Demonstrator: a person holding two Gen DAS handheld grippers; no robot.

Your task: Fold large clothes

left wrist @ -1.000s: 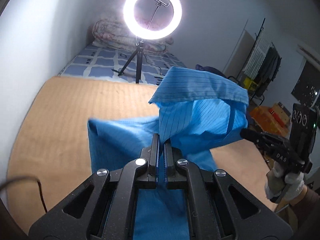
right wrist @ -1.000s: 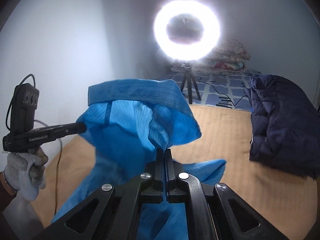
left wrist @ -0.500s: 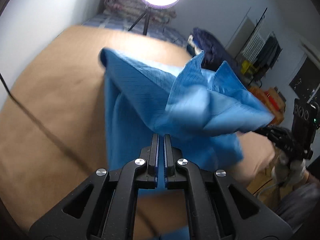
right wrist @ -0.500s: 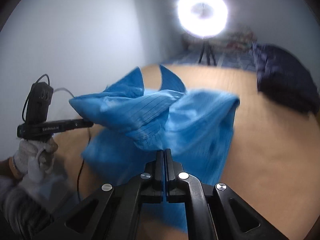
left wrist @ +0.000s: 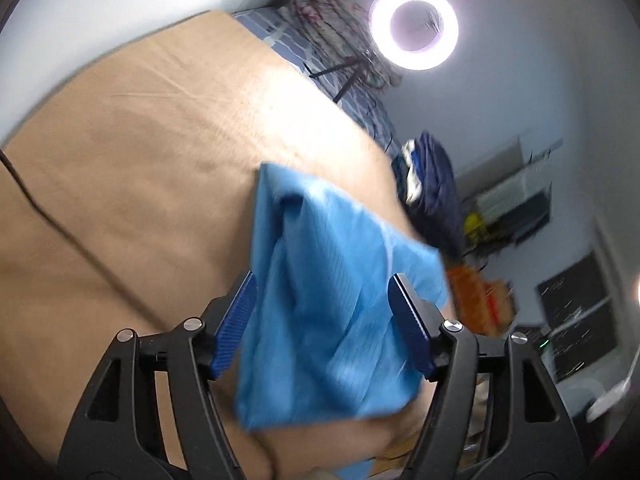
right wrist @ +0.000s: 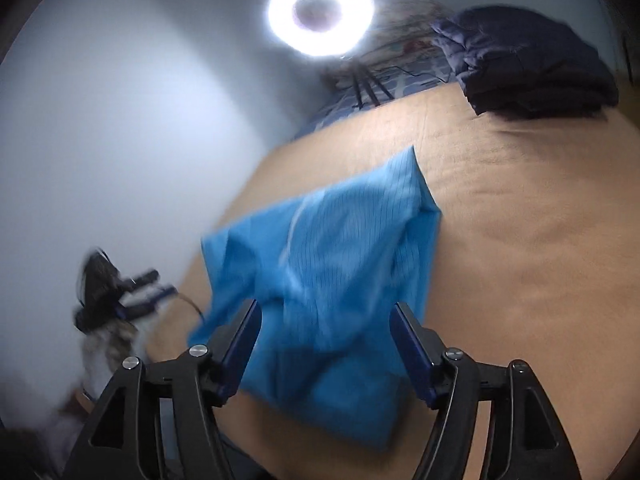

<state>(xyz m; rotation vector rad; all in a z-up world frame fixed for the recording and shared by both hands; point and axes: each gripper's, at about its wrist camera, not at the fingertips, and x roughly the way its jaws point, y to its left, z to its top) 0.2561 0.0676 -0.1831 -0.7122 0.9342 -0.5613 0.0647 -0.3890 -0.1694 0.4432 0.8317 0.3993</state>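
Note:
A blue pinstriped garment (left wrist: 332, 300) lies in a folded, rumpled heap on the tan sheet (left wrist: 140, 140). My left gripper (left wrist: 323, 284) hovers just over its near edge. Its jaws are opening wide, with cloth showing between them, and the blue pads do not press on it. In the right wrist view the same garment (right wrist: 328, 248) lies ahead of my right gripper (right wrist: 326, 306). Those jaws are also opening and free of the cloth. The left gripper appears there blurred at the left, in a gloved hand (right wrist: 108, 344).
A dark navy jacket (right wrist: 532, 64) lies bundled at the far end of the sheet (right wrist: 520, 200). A ring light (left wrist: 414, 26) on a tripod stands beyond it. A black cable (left wrist: 60, 224) crosses the sheet on the left. A white wall runs along the left.
Both grippers held the blue garment up while shut; now both have let go and stand open. The garment has dropped onto the sheet. Both views have sunk and rolled.

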